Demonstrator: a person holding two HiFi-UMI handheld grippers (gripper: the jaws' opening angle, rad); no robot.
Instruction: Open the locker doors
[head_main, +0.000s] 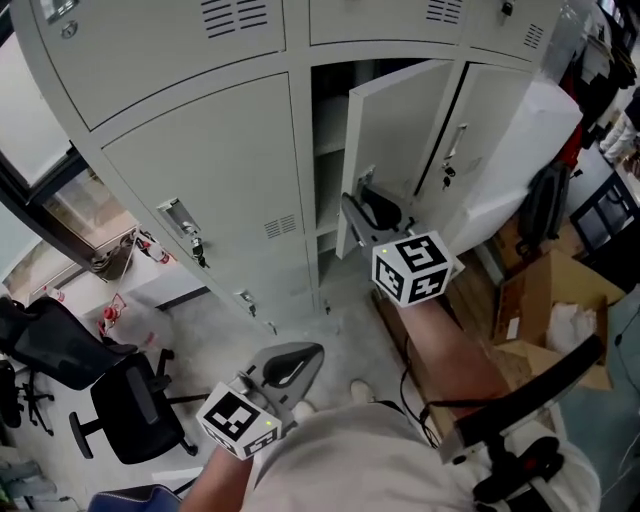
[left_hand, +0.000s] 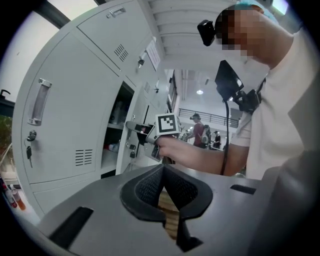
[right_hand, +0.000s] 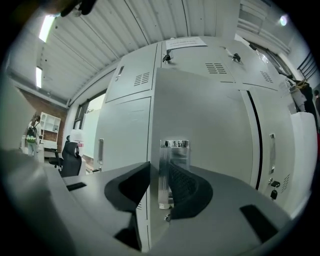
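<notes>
One flat chrome handle (right_hand: 175, 156) on smooth grey locker door (right_hand: 202, 107), clamped in right gripper (right_hand: 160, 172), left gripper (left_hand: 162, 170) closed, empty

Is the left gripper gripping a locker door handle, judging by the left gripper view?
No, the left gripper has its jaws together with nothing between them, held in the air away from the lockers.

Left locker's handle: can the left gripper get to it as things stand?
Probably yes: the left gripper hangs free, shut and empty, with nothing between it and the handle on the closed door.
</notes>
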